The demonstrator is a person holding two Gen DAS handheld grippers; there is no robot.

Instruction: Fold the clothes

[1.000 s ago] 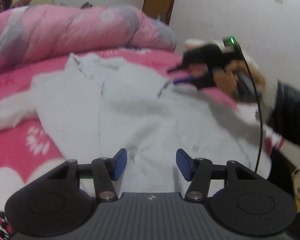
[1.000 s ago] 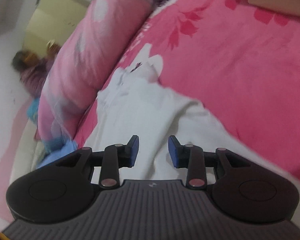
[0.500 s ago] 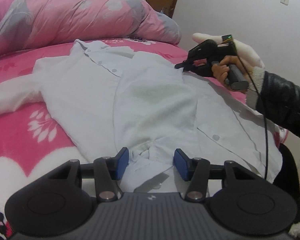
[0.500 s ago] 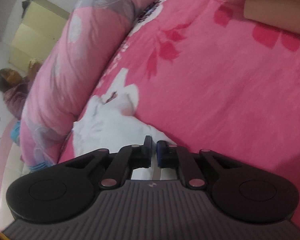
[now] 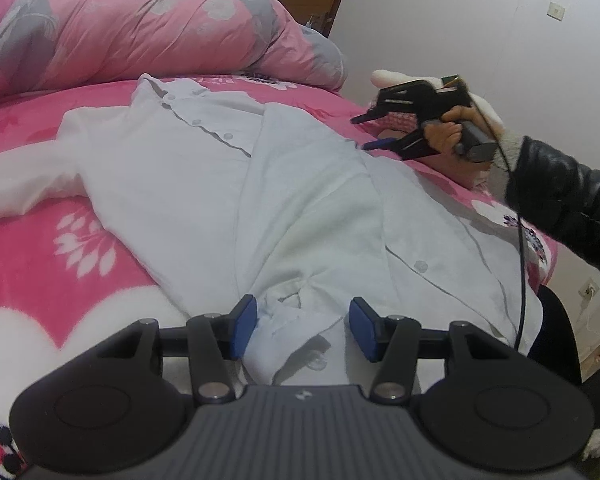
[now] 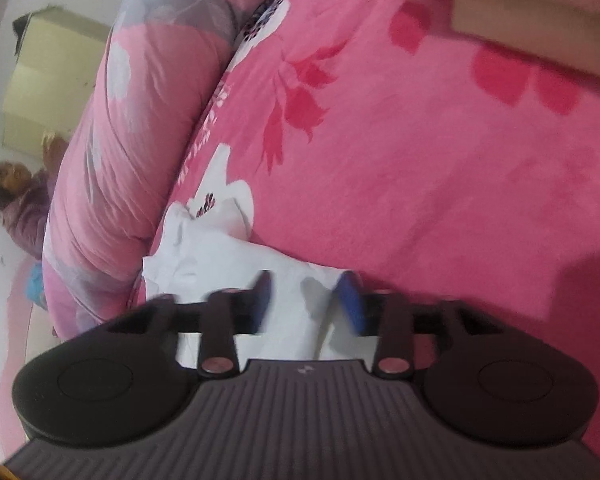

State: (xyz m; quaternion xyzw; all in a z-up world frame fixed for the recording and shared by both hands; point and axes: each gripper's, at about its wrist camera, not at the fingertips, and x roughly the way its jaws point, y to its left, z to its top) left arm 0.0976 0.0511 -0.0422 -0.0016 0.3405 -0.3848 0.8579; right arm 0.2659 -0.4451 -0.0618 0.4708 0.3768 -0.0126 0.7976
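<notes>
On the pink bed (image 5: 40, 264), pale buttoned shirt (image 5: 228, 200), seemingly half-folded; left gripper (image 5: 302, 328) released, right gripper (image 6: 306, 300) opening.

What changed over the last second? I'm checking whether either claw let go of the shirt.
The right claw closed on the shirt's edge half a second ago; now its jaws are opening, pads off the cloth, which lies between them. Seen from the left wrist, it sits just off the shirt's far-right edge. The left claw stayed open over the bunched hem. The shirt stayed spread on the pink bed cover.
</notes>
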